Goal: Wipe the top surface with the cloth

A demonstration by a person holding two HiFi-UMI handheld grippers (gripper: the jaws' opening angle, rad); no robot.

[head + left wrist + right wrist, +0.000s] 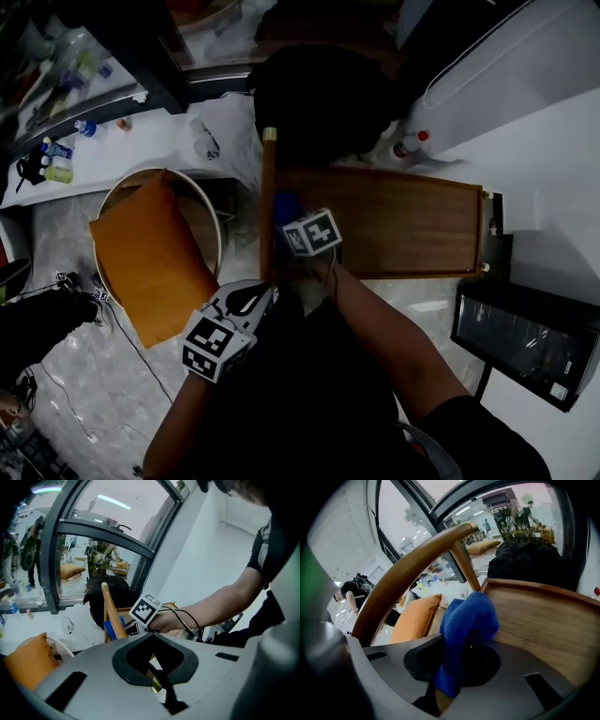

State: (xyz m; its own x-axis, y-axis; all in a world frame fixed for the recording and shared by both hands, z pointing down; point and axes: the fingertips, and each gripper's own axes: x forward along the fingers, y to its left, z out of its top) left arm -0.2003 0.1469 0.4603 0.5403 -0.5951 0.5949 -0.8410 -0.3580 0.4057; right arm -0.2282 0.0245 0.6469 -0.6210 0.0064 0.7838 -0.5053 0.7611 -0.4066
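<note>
The wooden top (403,220) is a long brown tray-like surface with a raised rim and a curved wooden handle (267,206) along its left end. My right gripper (295,220) is at that left end, beside the handle, shut on a blue cloth (285,204). In the right gripper view the cloth (468,616) bulges out of the right gripper (459,667) over the wood (534,620), under the handle (408,569). My left gripper (251,298) hangs just off the near left corner. Its own view shows the left gripper (164,691) close to the handle's brass end cap (156,685); its jaws are too dark to read.
An orange cushion (150,258) lies in a round white-rimmed seat (211,202) left of the top. A black bag (319,103) sits at its far side, a white appliance (506,66) at the back right and a black box (525,342) at the right. Bottles (56,150) stand far left.
</note>
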